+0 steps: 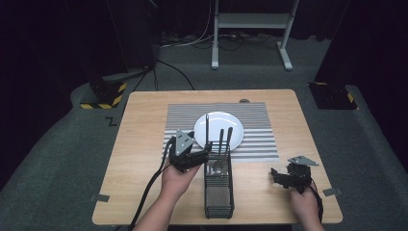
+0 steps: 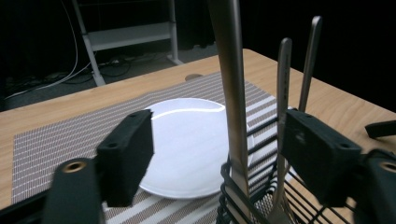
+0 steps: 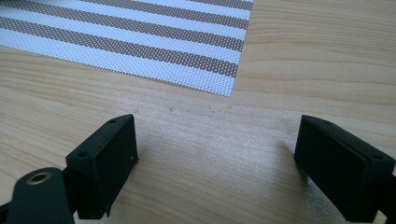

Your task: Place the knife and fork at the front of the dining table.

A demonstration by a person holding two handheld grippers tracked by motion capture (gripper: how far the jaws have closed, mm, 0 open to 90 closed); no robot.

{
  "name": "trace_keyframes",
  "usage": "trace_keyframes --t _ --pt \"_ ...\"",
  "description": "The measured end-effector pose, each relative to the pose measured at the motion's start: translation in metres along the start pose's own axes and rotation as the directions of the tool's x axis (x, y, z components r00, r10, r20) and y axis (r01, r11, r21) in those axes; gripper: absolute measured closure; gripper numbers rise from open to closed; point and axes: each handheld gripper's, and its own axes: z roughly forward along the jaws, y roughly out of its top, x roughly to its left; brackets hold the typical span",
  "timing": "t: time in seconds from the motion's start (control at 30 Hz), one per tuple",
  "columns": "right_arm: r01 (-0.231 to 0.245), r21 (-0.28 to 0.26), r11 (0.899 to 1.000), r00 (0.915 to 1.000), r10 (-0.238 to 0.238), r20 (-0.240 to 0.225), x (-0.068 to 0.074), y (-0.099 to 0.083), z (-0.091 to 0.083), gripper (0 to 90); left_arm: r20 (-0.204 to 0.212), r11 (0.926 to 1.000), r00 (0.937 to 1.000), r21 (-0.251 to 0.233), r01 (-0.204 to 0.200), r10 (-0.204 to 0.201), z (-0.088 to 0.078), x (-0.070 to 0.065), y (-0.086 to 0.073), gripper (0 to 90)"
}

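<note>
The left hand-held gripper point(image 2: 219, 154) stands at the rim of the black wire caddy point(image 1: 219, 190), low centre of the high view, jaws spread either side of the nearest utensil handle point(image 2: 231, 84) without pressing it; that upright steel handle looks stiff, light and slippery, so I would pinch its flat faces just above the rim; two more handles point(image 2: 284, 84) stand behind; the right hand-held gripper point(image 3: 217, 163) hangs released over bare table point(image 3: 210, 186).

The right gripper point(image 3: 217, 154) hovers with its two black jaws wide apart over a light wooden table point(image 3: 205, 163). Beyond them lies a brown-and-white striped woven placemat point(image 3: 140, 42), its corner ahead.
</note>
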Motion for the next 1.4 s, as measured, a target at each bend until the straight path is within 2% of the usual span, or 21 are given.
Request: trace_keyframes --t 0.1,0.2,0.57,0.67,0.73,0.87,0.97,1.1,1.4 --pt "0.0 0.0 1.0 1.0 0.0 0.0 0.0 0.0 0.0 13.0 0.011 0.9999 0.9999 -0.005 0.009 -0.009 0.004 -0.001 0.002 44.1" --pt "0.001 0.001 1.0 1.0 -0.001 -0.002 0.0 0.0 0.0 13.0 0.009 1.0 1.0 -0.001 0.003 -0.003 0.008 -0.004 0.003 51.7" --pt "0.0 0.002 1.0 1.0 0.0 -0.002 0.0 0.0 0.0 13.0 -0.013 0.9999 0.9998 0.001 0.013 -0.013 0.013 -0.01 0.001 67.3" --pt "0.001 0.001 1.0 1.0 -0.001 -0.002 0.0 0.0 0.0 13.0 -0.019 0.9998 0.9997 0.002 0.018 -0.018 0.013 -0.01 -0.001 68.7" --pt "0.001 0.001 1.0 1.0 -0.001 -0.003 0.0 0.0 0.0 13.0 -0.008 0.9992 0.9992 0.003 0.04 -0.04 0.014 -0.009 -0.003 70.2" --pt "0.002 0.002 1.0 1.0 -0.002 -0.002 0.0 0.0 0.0 13.0 -0.002 0.9986 0.9986 -0.008 0.052 -0.052 0.014 -0.009 -0.005 72.0" --pt "0.002 0.002 1.0 1.0 -0.002 -0.002 0.0 0.0 0.0 13.0 0.004 0.9982 0.9983 -0.012 0.058 -0.058 0.013 -0.011 -0.006 77.6" --pt "0.002 0.0 1.0 1.0 -0.002 -0.002 0.0 0.0 0.0 13.0 0.001 0.9968 0.997 -0.017 0.078 -0.078 0.013 -0.012 -0.006 79.4" --pt "0.002 0.0 1.0 1.0 -0.002 -0.002 0.0 0.0 0.0 13.0 -0.003 0.9958 0.9967 -0.042 0.081 -0.082 0.005 -0.019 -0.009 80.7"
